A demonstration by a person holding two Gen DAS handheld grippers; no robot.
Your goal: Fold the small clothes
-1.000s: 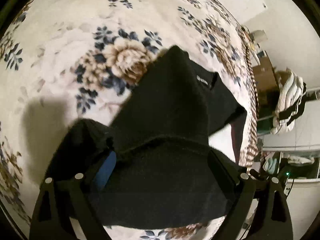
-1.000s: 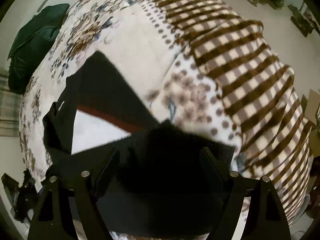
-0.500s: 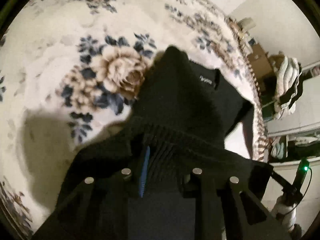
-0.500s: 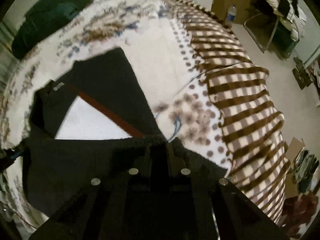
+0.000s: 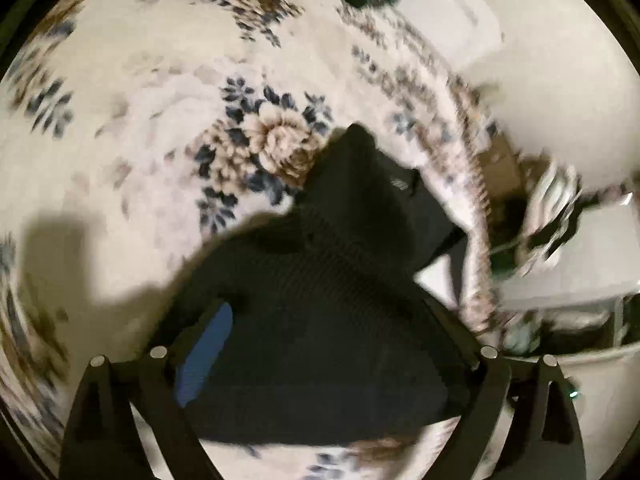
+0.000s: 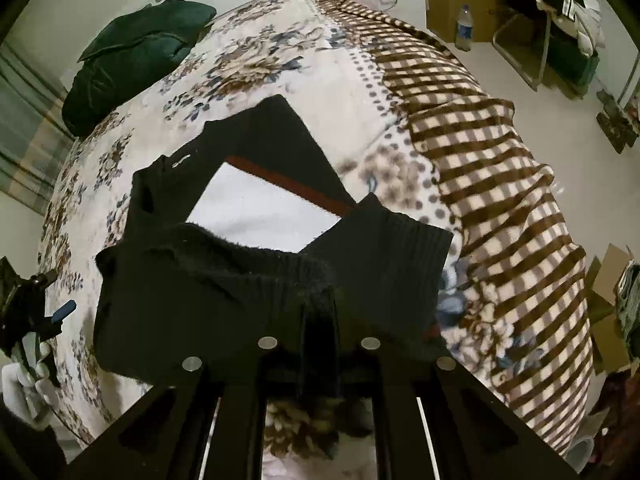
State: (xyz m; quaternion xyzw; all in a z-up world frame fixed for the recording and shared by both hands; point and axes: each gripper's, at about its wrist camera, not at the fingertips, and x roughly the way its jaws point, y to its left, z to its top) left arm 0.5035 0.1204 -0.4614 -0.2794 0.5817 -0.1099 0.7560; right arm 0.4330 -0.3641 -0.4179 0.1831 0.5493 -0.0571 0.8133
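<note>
Left wrist view: the left gripper (image 5: 320,360), clamped on the hem half a second ago, is now spread wide and released over the black sweater (image 5: 352,240); that corner is judged dropped.

Right wrist view: the right gripper (image 6: 318,344) is seen clenched on the ribbed hem. The sweater lies half-folded on the floral bedspread (image 6: 256,56), white panel exposed.

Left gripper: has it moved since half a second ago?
Yes. The left gripper opened, releasing the black knitted sweater, and shifted slightly left: the floral blanket's brown rose now sits further right in its view.
</note>
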